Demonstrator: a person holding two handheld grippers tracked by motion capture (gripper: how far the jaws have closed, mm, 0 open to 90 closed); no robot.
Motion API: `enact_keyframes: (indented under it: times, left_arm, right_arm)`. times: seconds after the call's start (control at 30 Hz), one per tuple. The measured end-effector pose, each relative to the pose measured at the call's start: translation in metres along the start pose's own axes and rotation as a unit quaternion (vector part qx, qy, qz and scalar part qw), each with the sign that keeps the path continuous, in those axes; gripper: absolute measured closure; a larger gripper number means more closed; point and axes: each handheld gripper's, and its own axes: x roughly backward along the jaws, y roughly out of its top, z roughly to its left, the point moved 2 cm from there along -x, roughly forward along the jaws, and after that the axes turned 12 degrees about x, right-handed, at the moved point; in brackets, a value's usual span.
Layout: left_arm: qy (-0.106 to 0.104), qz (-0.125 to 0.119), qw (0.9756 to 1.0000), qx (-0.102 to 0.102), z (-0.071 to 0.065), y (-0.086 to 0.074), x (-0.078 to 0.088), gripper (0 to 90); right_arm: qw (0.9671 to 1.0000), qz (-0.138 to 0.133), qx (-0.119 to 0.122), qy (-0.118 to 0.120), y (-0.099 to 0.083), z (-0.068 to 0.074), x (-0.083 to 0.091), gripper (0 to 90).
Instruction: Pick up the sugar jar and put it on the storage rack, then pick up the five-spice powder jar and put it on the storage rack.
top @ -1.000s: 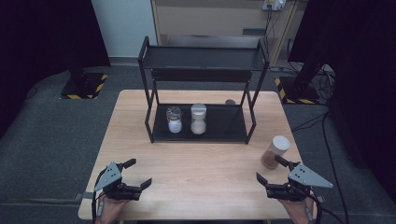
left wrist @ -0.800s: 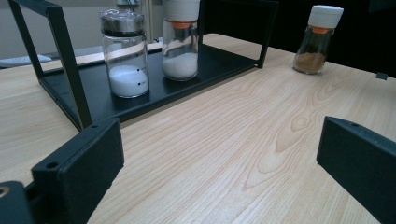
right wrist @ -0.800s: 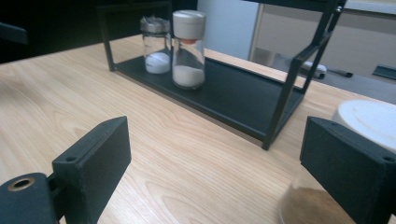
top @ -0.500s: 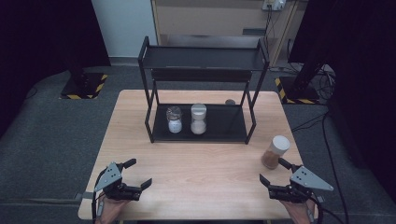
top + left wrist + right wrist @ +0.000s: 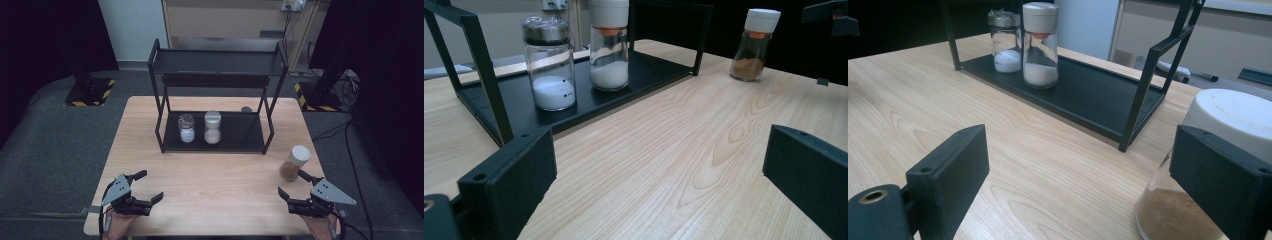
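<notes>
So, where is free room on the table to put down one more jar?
The widest bare patch is the table between the black rack and the two grippers. The rack's lower shelf is bare to the right of its two jars. It is crowded near the right gripper, where the brown spice jar stands.

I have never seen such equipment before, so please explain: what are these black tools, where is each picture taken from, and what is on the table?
A person holds one two-jaw tool in each hand: the left gripper and the right gripper. Both are open and hold nothing. The high view looks down from above the person's side. Each gripper view comes from a camera riding on that gripper, so its own black jaws rise from the bottom. On the wooden table stands a black rack; its lower shelf carries a metal-capped shaker and a white-capped jar, both with white powder. A jar of brown spice stands on the table near the right gripper, just beyond its jaws.
</notes>
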Motion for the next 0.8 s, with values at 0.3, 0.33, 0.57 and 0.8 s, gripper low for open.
enact_keyframes:
  times: [0.3, 0.33, 0.57, 0.8]
  left_arm:
    - [-0.001, 0.001, 1.0, 0.0, -0.0005, 0.0003, -0.0011, 0.0]
    - [-0.001, 0.001, 1.0, 0.001, -0.0004, 0.0003, -0.0011, 0.0]
    - [-0.002, 0.001, 1.0, 0.0, -0.0005, 0.0001, -0.0011, 0.0]
    - [-0.002, 0.002, 1.0, -0.001, -0.0002, 0.0004, -0.0017, 0.0]
  right_arm:
    - [1.0, -0.002, -0.009, 0.001, -0.0018, -0.002, 0.0, 9.2]
    - [1.0, -0.001, -0.009, 0.001, -0.0017, -0.002, -0.0001, 9.2]
    - [0.9999, -0.003, -0.01, 0.003, -0.0022, -0.0024, 0.0002, 9.2]
    - [0.9999, -0.004, -0.011, 0.003, -0.0022, -0.0027, 0.0006, 9.2]
